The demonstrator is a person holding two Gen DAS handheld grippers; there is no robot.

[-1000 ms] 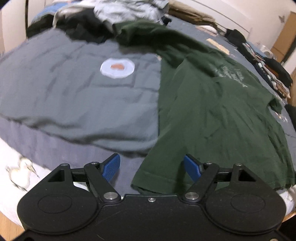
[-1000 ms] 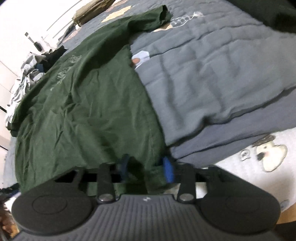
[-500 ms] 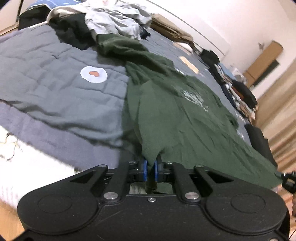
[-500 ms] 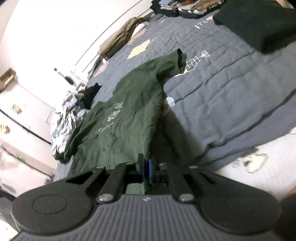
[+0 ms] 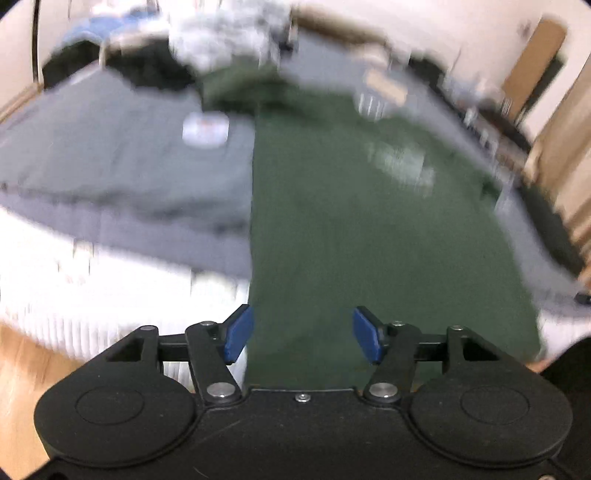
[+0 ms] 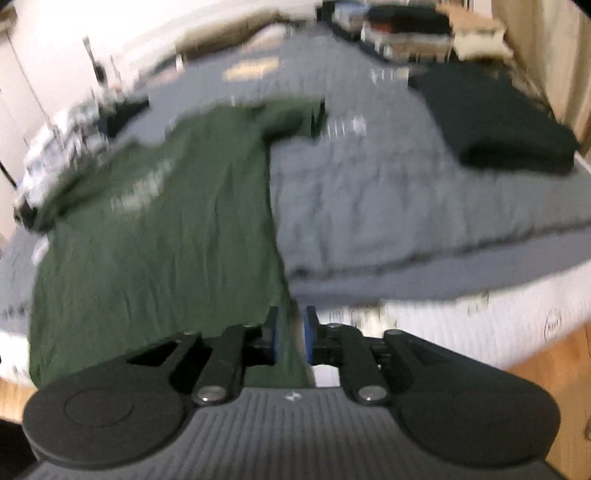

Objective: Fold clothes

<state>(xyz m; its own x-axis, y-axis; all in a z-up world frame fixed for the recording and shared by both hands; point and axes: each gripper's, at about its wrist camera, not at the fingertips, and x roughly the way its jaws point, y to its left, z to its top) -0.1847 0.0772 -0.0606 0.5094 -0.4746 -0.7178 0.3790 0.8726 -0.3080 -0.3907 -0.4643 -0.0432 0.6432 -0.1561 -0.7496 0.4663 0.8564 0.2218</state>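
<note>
Green T-shirt point(image 5: 369, 236) flat on bed point(image 6: 406, 192), left gripper point(image 5: 302, 334) open, right gripper point(image 6: 290, 334) slightly parted astride its hem.

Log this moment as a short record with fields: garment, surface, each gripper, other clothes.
garment: dark green cotton T-shirt with pale chest print, spread flat, hem hanging over the bed edge
surface: grey quilted bedspread
left gripper: jaws wide apart, hem between them, not clamped
right gripper: jaws slightly apart, fabric edge in the gap; grip unclear
other clothes: folded black garment at far right; blurred pile of light clothes at far end
</note>
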